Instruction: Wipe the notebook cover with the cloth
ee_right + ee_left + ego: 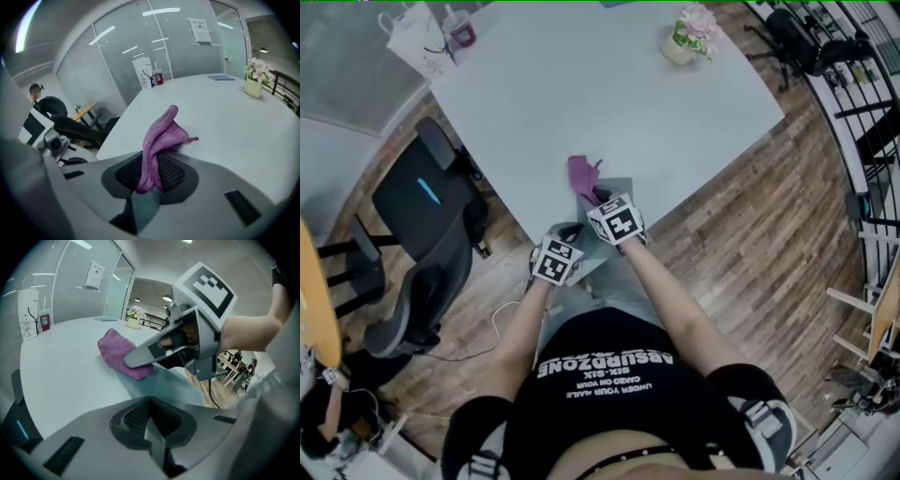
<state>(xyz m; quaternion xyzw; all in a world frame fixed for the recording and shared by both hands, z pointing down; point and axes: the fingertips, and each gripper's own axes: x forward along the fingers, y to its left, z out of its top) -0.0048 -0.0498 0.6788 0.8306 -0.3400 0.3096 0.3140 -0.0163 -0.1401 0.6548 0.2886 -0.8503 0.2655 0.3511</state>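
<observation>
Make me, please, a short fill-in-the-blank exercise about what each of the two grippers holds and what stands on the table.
1. The right gripper is shut on the ___ cloth.
2. The left gripper clamps the ___ by its edge.
3. A vase of ___ stands on the white table.

Missing words: purple; notebook; flowers.

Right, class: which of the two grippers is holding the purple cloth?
The right gripper: its jaws are clamped on the purple cloth. The left gripper pinches the grey notebook by its edge, with no cloth between its jaws.
</observation>
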